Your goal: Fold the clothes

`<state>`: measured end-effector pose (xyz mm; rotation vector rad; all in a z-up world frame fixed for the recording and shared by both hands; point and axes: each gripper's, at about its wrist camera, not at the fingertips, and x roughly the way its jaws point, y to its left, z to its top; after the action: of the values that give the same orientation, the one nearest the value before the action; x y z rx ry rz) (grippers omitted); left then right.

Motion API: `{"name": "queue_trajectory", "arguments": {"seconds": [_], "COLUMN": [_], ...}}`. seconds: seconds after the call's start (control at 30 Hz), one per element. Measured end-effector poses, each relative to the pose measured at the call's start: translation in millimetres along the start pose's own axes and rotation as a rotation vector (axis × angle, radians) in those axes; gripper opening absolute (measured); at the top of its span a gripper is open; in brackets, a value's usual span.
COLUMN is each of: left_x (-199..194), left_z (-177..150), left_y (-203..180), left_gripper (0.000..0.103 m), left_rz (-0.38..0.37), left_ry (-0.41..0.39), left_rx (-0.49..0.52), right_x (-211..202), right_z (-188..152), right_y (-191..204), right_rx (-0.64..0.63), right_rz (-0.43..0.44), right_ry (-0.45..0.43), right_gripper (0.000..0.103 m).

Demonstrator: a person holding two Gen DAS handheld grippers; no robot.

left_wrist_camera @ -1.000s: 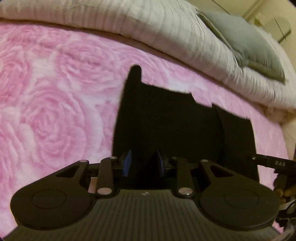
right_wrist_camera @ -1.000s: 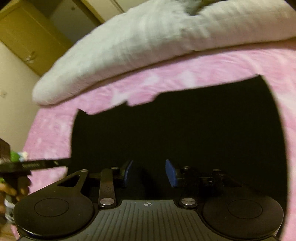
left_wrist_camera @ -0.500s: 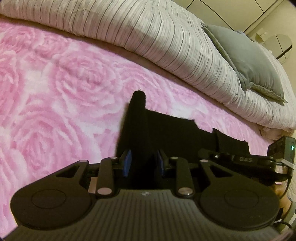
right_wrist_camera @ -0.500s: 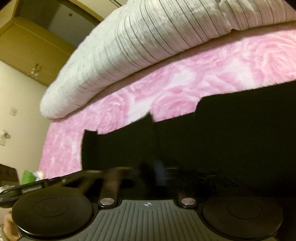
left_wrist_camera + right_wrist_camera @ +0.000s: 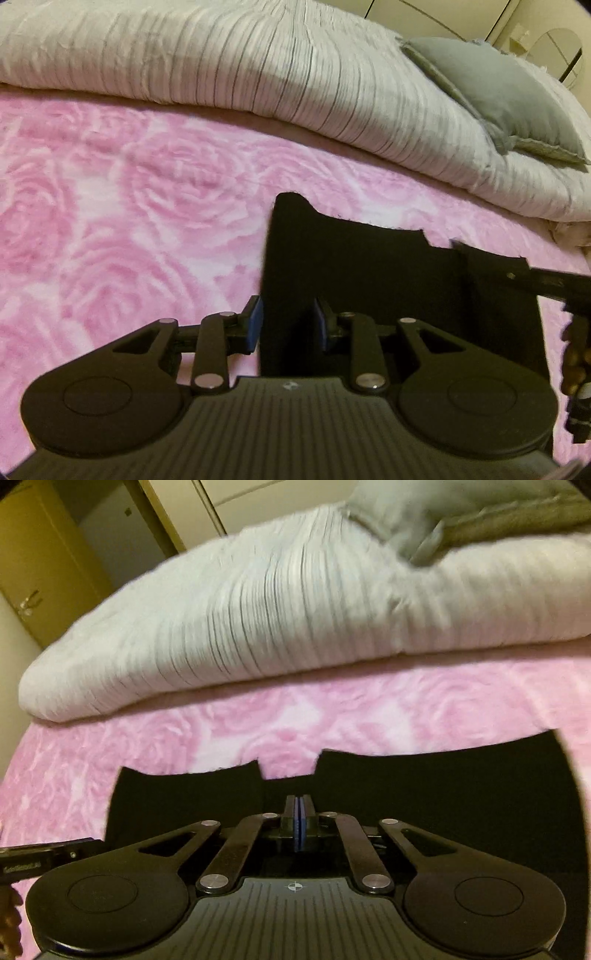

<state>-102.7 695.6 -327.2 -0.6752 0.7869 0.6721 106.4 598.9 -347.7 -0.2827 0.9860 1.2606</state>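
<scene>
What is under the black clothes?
The black clothes lie on a pink rose blanket, which shows all around them. What is under the blanket, and whether anything hides beneath the cloth, is covered.

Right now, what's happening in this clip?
A person is folding a black garment laid on a pink rose-patterned blanket, holding a gripper in each hand. The left gripper is open, its blue pads either side of the garment's left edge. The right gripper has its pads pressed together low over the garment's near edge; whether cloth is pinched between them cannot be told. A striped duvet and a grey pillow lie behind.
</scene>
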Motion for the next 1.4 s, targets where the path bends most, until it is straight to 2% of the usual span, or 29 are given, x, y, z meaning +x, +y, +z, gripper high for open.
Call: {"name": "queue_trajectory", "arguments": {"seconds": [0.07, 0.13, 0.23, 0.3, 0.37, 0.47, 0.6, 0.67, 0.77, 0.8, 0.87, 0.93, 1.0, 1.07, 1.2, 1.3, 1.4], "left_x": [-18.1, -35.9, -61.0, -78.3, -97.5, -129.1, -156.3, -173.6, -199.5, -206.7, -222.3, -233.3, -230.7, -228.0, -223.7, -251.5, -274.0], "left_z": [-14.6, -34.1, -83.1, -118.9, -156.8, -207.3, -267.6, -293.8, -321.2, -325.5, -326.8, -323.5, -326.0, -328.8, -375.2, -399.6, -404.7], "left_y": [-3.3, -8.2, -20.0, -29.9, -40.5, -54.7, -58.0, -60.1, -61.8, -60.1, -55.0, -55.8, -65.5, -75.1, -76.4, -83.1, -91.7], "left_gripper": [0.024, 0.024, 0.024, 0.024, 0.024, 0.024, 0.024, 0.024, 0.024, 0.024, 0.023, 0.023, 0.023, 0.023, 0.023, 0.024, 0.024], "left_rz": [0.014, 0.02, -0.002, -0.013, -0.022, -0.02, -0.029, -0.012, 0.012, 0.015, 0.0, -0.023, -0.028, -0.033, 0.027, 0.059, 0.124], "left_ry": [-0.005, 0.0, 0.043, 0.072, 0.096, 0.12, 0.207, 0.222, 0.294, 0.322, 0.343, 0.303, 0.284, 0.265, 0.381, 0.381, 0.421], "left_rx": [0.028, 0.054, 0.07, 0.088, 0.112, 0.15, 0.126, 0.156, 0.216, 0.207, 0.14, 0.093, 0.118, 0.142, 0.104, 0.112, 0.052], "right_x": [-23.7, -52.5, -91.6, -116.7, -143.0, -185.9, -221.2, -238.3, -267.2, -276.8, -293.0, -307.4, -314.2, -311.5, -304.1, -324.3, -351.2], "right_z": [-12.8, -42.4, -101.5, -144.9, -181.4, -225.5, -285.6, -310.7, -341.9, -352.4, -354.0, -351.1, -342.1, -340.3, -375.1, -398.7, -402.9], "right_y": [-1.0, -5.2, -5.3, -3.9, 1.8, 7.3, 11.4, 13.5, 13.9, 14.1, 14.1, 15.7, 19.7, 23.1, 21.1, 20.7, 22.4], "right_rx": [-0.024, -0.044, -0.064, -0.081, -0.104, -0.073, -0.069, -0.068, -0.028, -0.014, 0.022, 0.044, 0.048, 0.039, 0.013, 0.004, -0.016], "right_rz": [-0.035, -0.067, -0.098, -0.129, -0.183, -0.241, -0.339, -0.378, -0.437, -0.456, -0.464, -0.464, -0.435, -0.405, -0.409, -0.384, -0.383], "right_ry": [0.017, 0.059, 0.148, 0.213, 0.219, 0.203, 0.298, 0.349, 0.425, 0.45, 0.425, 0.367, 0.281, 0.254, 0.35, 0.376, 0.393], "right_gripper": [0.01, 0.013, 0.02, 0.03, 0.033, 0.034, 0.04, 0.046, 0.051, 0.051, 0.051, 0.051, 0.051, 0.051, 0.051, 0.051, 0.051]}}
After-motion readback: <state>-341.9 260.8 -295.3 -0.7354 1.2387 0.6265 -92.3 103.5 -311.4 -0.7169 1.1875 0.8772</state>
